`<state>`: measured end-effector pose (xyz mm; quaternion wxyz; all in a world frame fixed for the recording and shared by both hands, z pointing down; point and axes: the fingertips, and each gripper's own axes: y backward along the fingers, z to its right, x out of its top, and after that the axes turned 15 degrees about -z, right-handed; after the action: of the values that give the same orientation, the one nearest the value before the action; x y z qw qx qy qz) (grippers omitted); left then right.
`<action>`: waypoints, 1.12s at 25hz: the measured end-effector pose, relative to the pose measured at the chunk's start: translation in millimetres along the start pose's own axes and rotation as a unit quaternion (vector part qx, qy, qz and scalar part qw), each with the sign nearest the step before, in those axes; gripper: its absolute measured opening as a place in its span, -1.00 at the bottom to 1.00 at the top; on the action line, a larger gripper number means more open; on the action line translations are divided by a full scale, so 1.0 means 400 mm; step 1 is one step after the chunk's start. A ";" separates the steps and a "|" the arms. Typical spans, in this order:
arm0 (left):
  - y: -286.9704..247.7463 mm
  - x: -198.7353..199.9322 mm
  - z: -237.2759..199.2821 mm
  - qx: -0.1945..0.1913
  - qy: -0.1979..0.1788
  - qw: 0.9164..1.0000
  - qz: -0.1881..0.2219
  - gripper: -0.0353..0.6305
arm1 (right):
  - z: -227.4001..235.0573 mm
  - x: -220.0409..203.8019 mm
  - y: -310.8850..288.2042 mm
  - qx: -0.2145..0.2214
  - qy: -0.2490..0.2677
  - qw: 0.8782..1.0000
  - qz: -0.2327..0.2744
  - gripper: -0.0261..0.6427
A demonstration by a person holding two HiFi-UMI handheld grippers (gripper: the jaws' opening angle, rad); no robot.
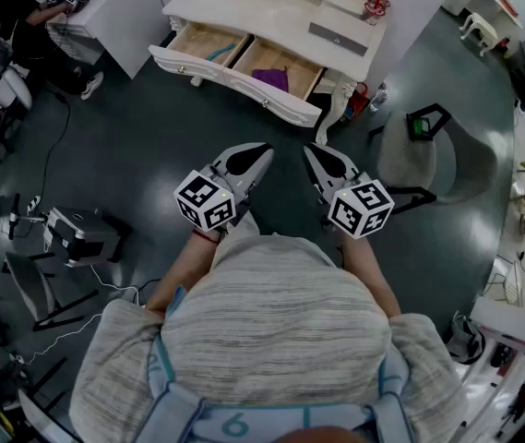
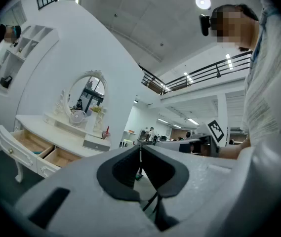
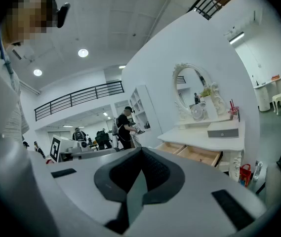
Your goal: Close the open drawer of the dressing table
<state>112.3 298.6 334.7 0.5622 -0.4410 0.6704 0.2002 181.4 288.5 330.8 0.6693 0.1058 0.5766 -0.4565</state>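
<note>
White carved dressing table [image 1: 271, 7] across a bare dark grey floor [image 1: 151, 146], well apart from both grippers. Its left drawer [image 1: 202, 42] and right drawer [image 1: 292, 60] stand open, the right holding a purple cloth [image 1: 271, 78]. Left gripper [image 1: 262, 150] and right gripper [image 1: 311, 152]: jaws closed, empty. A grey round stool [image 1: 410, 160] stands rightward

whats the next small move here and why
Probably step closer and carry the grippers toward the drawer fronts. The left drawer and right drawer of the table both stand pulled out, while the left gripper and right gripper, both shut and empty, sit near the body with floor between them and the table, so neither likely reaches yet.
</note>
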 end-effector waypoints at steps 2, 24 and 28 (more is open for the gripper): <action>0.002 0.002 0.009 -0.002 0.000 1.000 0.000 -0.82 | -0.005 0.002 0.009 0.000 0.000 1.000 0.000 -0.89; -0.031 0.008 -0.050 0.007 0.015 1.000 -0.009 -0.82 | 0.018 0.004 -0.023 0.008 -0.012 1.000 -0.014 -0.89; -0.021 0.021 -0.092 0.007 0.019 1.000 -0.003 -0.82 | 0.025 0.032 -0.050 0.017 -0.037 0.999 0.007 -0.89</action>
<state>98.0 263.1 339.5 0.5533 -0.4423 0.6809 0.1857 172.4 264.4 330.4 0.6912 0.1042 0.5426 -0.4657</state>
